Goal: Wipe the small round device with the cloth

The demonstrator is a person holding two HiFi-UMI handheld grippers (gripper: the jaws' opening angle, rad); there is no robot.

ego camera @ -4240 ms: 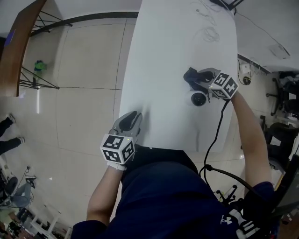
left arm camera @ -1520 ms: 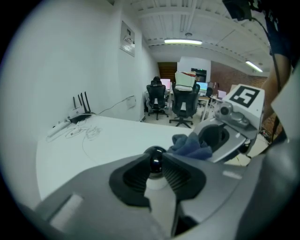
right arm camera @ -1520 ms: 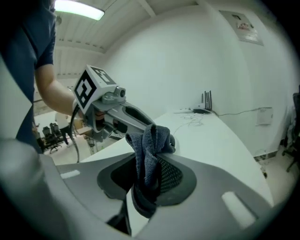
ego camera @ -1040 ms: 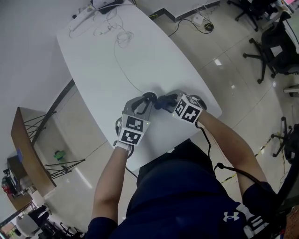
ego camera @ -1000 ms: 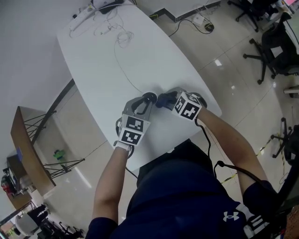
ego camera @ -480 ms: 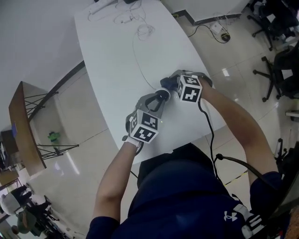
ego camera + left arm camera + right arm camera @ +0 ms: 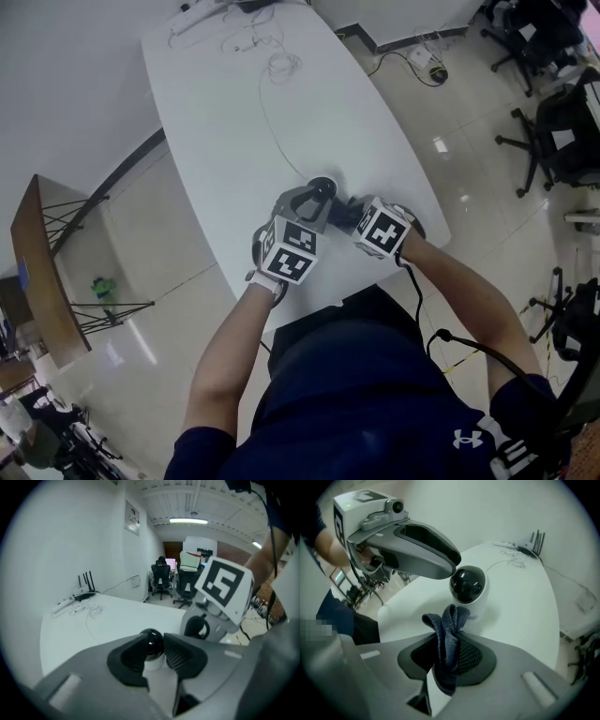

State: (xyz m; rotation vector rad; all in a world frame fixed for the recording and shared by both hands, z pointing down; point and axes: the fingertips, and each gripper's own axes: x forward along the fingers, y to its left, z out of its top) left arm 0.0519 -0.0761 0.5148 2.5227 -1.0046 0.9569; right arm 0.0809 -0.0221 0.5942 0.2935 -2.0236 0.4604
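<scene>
While pinching the blue cloth [image 7: 449, 634] in the right claw [image 7: 448, 651], poised for the wipe: small round device [image 7: 468, 588] just beyond on the table [image 7: 520, 602], with the left claw [image 7: 152, 651] just loosening, dome [image 7: 151, 641] between its jaws. Next up, likely: cloth onto dome, gentle rub.

The small round device [image 7: 468, 587], a white body with a glossy black dome, stands upright on the white table [image 7: 234, 112] near its near edge. The dome sits between the tips of the left gripper [image 7: 153, 651], whose jaws have just been opening. The dark blue knitted cloth [image 7: 449, 639] is bunched and pinched in the right gripper [image 7: 447, 654], its folds poking up just short of the device's base.
</scene>
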